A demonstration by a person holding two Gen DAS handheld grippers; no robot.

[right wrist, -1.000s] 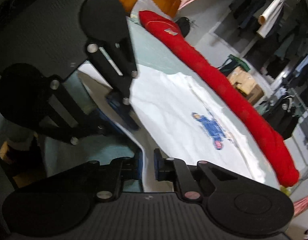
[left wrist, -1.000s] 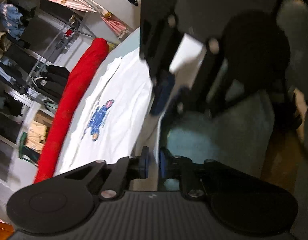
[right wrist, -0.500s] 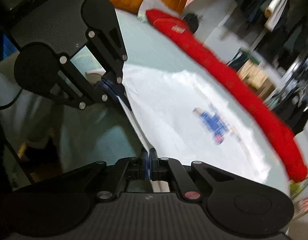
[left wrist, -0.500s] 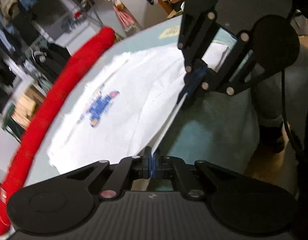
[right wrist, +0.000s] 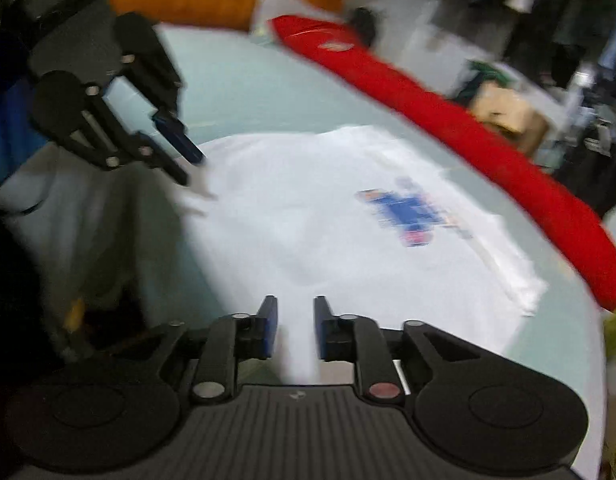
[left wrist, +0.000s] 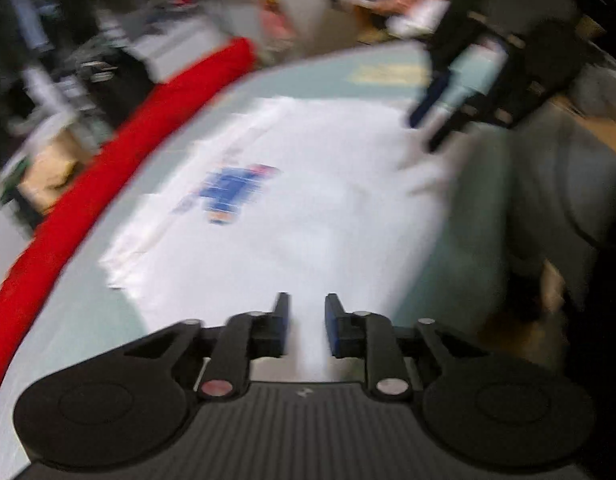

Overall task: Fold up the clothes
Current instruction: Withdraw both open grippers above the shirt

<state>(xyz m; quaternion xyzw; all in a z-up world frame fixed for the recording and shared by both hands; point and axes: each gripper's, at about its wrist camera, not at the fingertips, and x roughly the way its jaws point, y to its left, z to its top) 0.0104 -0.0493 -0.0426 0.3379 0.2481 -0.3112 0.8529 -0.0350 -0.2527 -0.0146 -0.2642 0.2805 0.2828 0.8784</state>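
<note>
Shirt [left wrist: 308,200], white with a blue print [left wrist: 228,192], lies flat on the pale green table [left wrist: 88,332]; both views are motion-blurred. Left wrist view: left gripper [left wrist: 306,322] at 6 o'clock, jaws apart at a moderate gap, nothing between them, the shirt's near edge showing through the gap. Whether its fingers touch the cloth I cannot tell. Right gripper [left wrist: 428,120] sits at 1 o'clock over the shirt's far corner, blue pads parted. Red roll [left wrist: 108,184] runs along the table edge from 8 to 11 o'clock, beside the shirt but apart from it. Blurred racks and clothes lie beyond it.

Right wrist view: right gripper [right wrist: 292,326] at 6 o'clock, jaws likewise parted and empty, shirt [right wrist: 308,220] edge in the gap. Left gripper [right wrist: 180,156] at 10 o'clock near the shirt's corner, fingers apart. Print [right wrist: 408,212] at 2 o'clock, red roll [right wrist: 468,140] behind it from 12 to 3 o'clock. Cardboard box [right wrist: 508,116] stands past the roll.
</note>
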